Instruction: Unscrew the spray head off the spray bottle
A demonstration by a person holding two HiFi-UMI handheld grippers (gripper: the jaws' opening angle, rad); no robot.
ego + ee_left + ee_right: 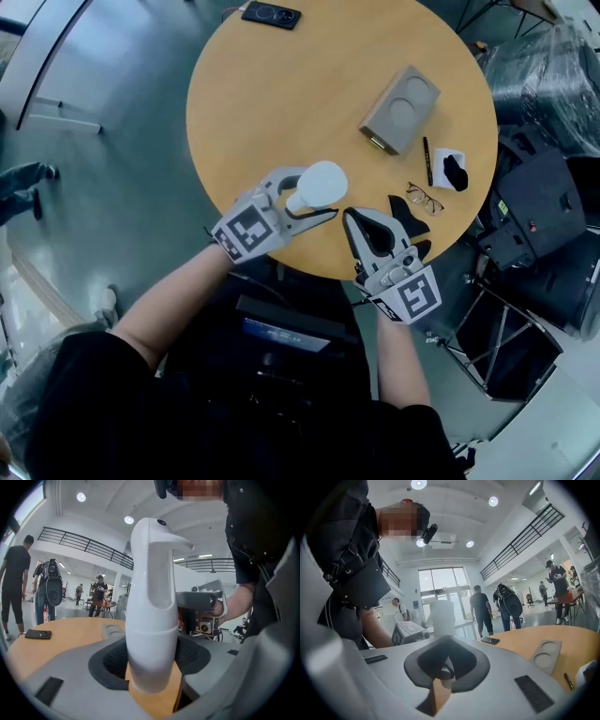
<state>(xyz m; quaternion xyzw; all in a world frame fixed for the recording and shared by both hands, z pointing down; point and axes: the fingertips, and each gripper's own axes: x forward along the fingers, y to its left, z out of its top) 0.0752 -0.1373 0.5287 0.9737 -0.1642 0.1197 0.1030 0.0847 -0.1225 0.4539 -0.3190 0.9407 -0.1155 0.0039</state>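
**Desk lead:** Where are you standing with the job?

**Me:** I'm judging it as barely started. I'm gripping the spray bottle point(151, 639) in the left tongs point(315, 195), which are clamped wide around its lower body, one pad on either side. The spray head point(153, 559) is still sitting on top of the bottle, so none of the unscrewing looks done.

**Desk lead:** And the other side?

**Me:** I'm keeping the right tongs point(446, 666) pressed together with nothing between them. They're sitting near the bottle but clear of it. Opening them, gripping the head and twisting it off is all still ahead of me.

**Desk lead:** Where's the bottle exactly?

**Me:** I'm holding it upright in the air over the near edge of the round desk point(281, 103), just in front of me. It isn't resting on the wood.

**Desk lead:** How's it looking?

**Me:** It's plain white and smooth all over. I'm seeing a clear seam running round it where the head meets the body, and the nozzle is jutting out sideways near the top. I'm guessing that glossy surface could slip under a twist.

**Desk lead:** Anything in the way?

**Me:** I'm not seeing anything close. The phone point(272, 14), grey box point(400, 109), pen point(427, 159) and glasses point(425, 199) are lying well apart from the bottle.
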